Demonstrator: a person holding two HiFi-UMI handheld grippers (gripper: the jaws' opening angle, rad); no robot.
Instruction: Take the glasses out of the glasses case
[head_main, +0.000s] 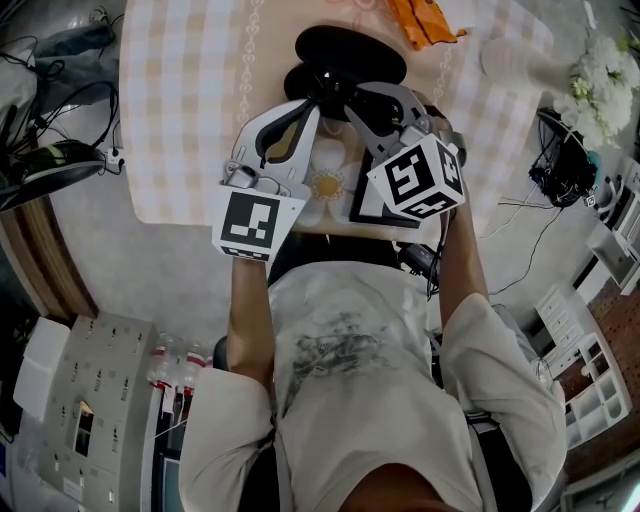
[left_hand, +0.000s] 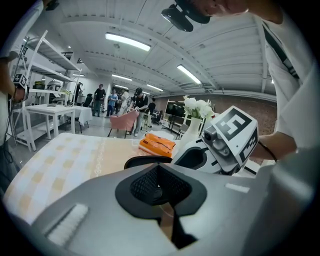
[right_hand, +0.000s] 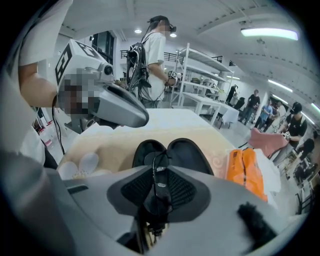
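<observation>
From the head view, your two claws meet over the near rim of the open black glasses case (head_main: 350, 50), and their bodies hide the glasses. The left claw (head_main: 308, 110) and right claw (head_main: 345, 95) sit close together. The checked tabletop (head_main: 190, 100) lies bare to the left, and an orange packet (head_main: 425, 20) lies at the far right.

In the left gripper view, your left claw (left_hand: 159, 187) has its pads pressed together with nothing between them. Only a dark arc of the case (left_hand: 145, 161) shows past it.

In the right gripper view, your right claw (right_hand: 160, 187) is clamped on the glasses (right_hand: 159, 167). They are a thin dark frame standing edge-on, just near of the case (right_hand: 187, 152), whose two halves lie open.
</observation>
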